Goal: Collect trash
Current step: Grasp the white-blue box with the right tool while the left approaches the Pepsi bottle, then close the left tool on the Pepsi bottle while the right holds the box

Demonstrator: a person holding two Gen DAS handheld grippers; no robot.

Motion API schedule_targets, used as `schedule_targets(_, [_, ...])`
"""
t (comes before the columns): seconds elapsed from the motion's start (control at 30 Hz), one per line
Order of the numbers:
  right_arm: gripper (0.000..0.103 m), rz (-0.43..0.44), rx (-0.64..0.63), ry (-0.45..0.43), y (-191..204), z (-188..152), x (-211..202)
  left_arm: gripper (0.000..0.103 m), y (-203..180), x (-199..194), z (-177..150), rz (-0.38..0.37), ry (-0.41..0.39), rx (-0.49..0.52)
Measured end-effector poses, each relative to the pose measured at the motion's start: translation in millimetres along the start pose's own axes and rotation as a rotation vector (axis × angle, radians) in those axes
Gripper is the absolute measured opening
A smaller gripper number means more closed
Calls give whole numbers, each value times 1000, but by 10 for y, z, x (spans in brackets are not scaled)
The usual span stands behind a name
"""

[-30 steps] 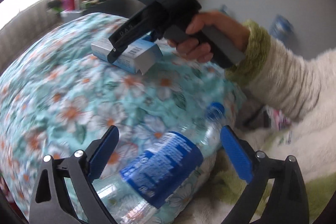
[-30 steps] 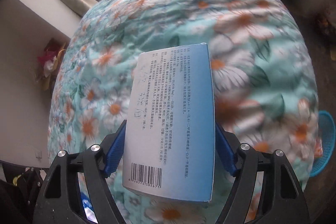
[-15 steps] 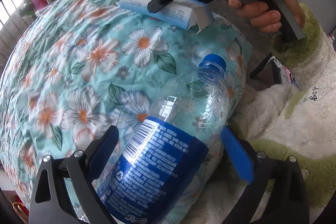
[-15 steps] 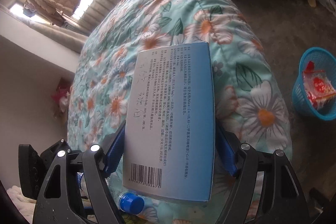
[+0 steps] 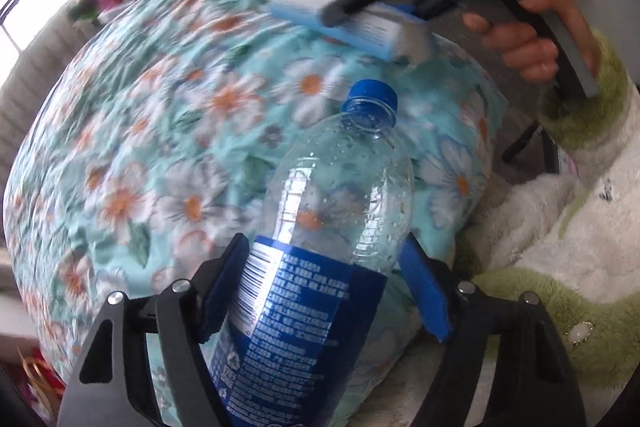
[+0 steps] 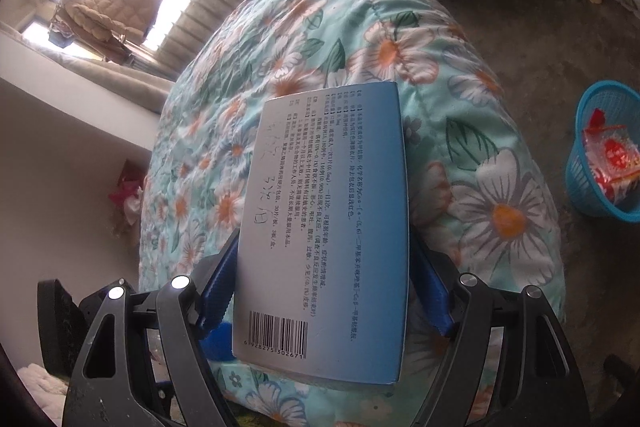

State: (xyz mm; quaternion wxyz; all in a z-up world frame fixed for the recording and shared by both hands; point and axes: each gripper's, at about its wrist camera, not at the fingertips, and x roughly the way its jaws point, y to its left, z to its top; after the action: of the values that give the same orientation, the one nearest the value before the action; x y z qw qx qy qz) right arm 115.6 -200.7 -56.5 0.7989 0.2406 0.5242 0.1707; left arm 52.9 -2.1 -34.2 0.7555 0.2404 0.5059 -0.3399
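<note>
A clear plastic bottle [image 5: 344, 187] with a blue label and blue cap [image 5: 372, 95] lies on the floral quilt [image 5: 160, 147]. My left gripper [image 5: 322, 247] straddles it and its jaws are closing. The left pad lies against the label and the right pad's tip meets the clear shoulder. My right gripper [image 6: 326, 243] is shut on a blue and white medicine box [image 6: 320, 227], held flat above the quilt [image 6: 360, 27]. The left wrist view shows that box [image 5: 360, 23] blurred at the top, with the person's hand [image 5: 520, 43] on the gripper handle.
A blue plastic basket [image 6: 604, 155] holding red wrappers stands on the grey floor to the right of the bed. A fleecy white and green sleeve [image 5: 560, 227] fills the right of the left wrist view. Cluttered shelves and a bright window lie beyond the bed.
The left jaws have narrowed onto the bottle as that gripper came down closer to it. The right gripper swung the box across the bed, bringing the blue basket into view, then held still.
</note>
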Motion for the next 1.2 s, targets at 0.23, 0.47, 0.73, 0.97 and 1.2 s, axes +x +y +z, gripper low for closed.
schedule_targets(0.23, [73,-2,5,-8,-1,-17,-1,71,795,-112,28,-34,-54,-371])
schedule_targets(0.47, [74,-67,-40,-24,102,-74,40,69,1347,23,180,-250,-189,-850])
schedule_targets(0.73, [74,-65,-46,-24,90,-67,43,81,1180,172,323,-309,-161,-853])
schedule_targets(0.97, [75,-44,-38,-30,46,-96,16,85,1110,108,171,-345,-152,-853])
schedule_targets(1.2, [75,-45,-36,-32,41,-100,-8,85,941,78,171,-349,-164,-801])
